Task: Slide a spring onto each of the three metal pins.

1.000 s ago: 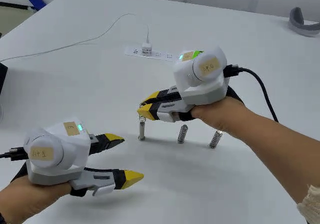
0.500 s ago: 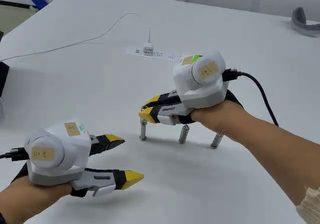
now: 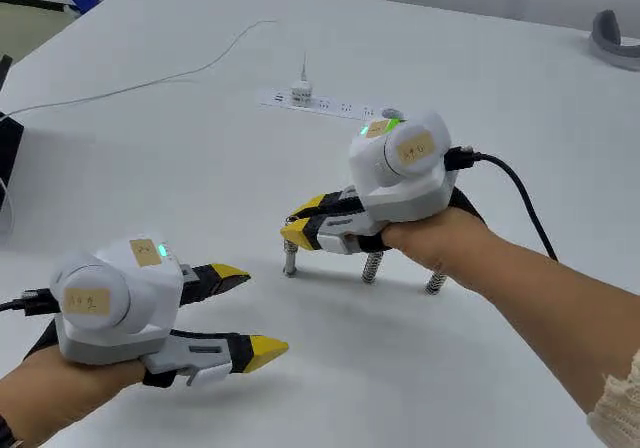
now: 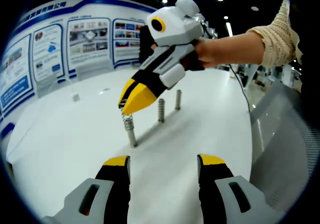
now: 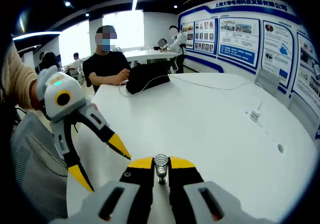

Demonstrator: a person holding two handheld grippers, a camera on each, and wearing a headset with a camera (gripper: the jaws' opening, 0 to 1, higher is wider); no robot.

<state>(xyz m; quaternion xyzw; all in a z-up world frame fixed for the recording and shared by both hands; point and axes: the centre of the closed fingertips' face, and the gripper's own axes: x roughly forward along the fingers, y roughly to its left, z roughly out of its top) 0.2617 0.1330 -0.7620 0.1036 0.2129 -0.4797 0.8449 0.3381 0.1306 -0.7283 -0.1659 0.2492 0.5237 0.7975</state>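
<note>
The right gripper (image 3: 298, 230), its jaws pinching the last spring (image 5: 161, 165), hung over the left-hand pin (image 3: 290, 261) on the white table (image 3: 200, 168), with the spring's lower coils seemingly started on the pin's top. The middle pin (image 3: 372, 266) and the far pin (image 3: 436, 282) already wore springs. The next move appeared to call for a straight push down, then letting go. The left gripper (image 3: 250, 310) waited nearby, jaws spread and empty. A second earlier the right gripper sat slightly higher, and the left gripper's pose was the same.
</note>
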